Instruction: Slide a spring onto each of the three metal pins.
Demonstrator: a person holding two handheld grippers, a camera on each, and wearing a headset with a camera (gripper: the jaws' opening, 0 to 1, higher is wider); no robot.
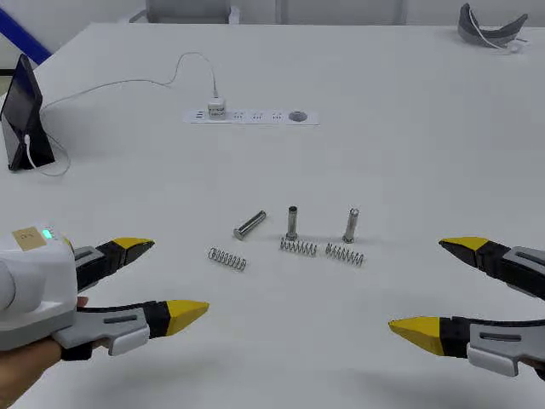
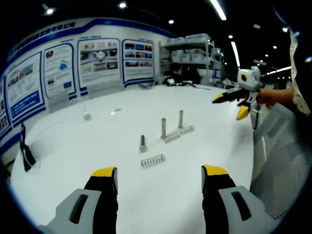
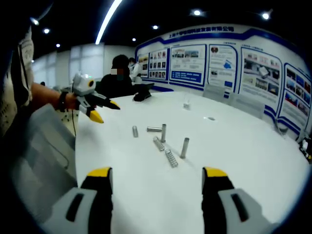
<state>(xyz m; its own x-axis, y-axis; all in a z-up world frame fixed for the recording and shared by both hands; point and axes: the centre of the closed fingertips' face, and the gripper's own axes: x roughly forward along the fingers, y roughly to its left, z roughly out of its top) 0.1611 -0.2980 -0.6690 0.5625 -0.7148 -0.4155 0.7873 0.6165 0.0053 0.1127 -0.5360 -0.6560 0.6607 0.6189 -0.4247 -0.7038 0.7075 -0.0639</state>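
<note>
Three metal pins sit mid-table: one lying on its side [image 1: 249, 225], two standing upright [image 1: 292, 222] [image 1: 351, 225]. Three loose springs lie just in front of them [image 1: 226, 258] [image 1: 298, 247] [image 1: 344, 254], none on a pin. My left gripper [image 1: 166, 278] is open, near the left front, well short of the springs. My right gripper [image 1: 427, 285] is open at the right front, also apart from them. In the left gripper view the nearest spring [image 2: 153, 160] lies ahead of the open jaws, with the right gripper [image 2: 239, 100] beyond. The right gripper view shows an upright pin [image 3: 185, 147] and a spring [image 3: 170, 157] ahead.
A white power strip [image 1: 252, 116] with a plugged-in charger [image 1: 216, 108] lies behind the pins. A dark tablet on a stand [image 1: 21, 111] is at the far left edge. A grey device [image 1: 492, 27] rests at the back right. Wall posters [image 2: 100, 56] stand beyond the table.
</note>
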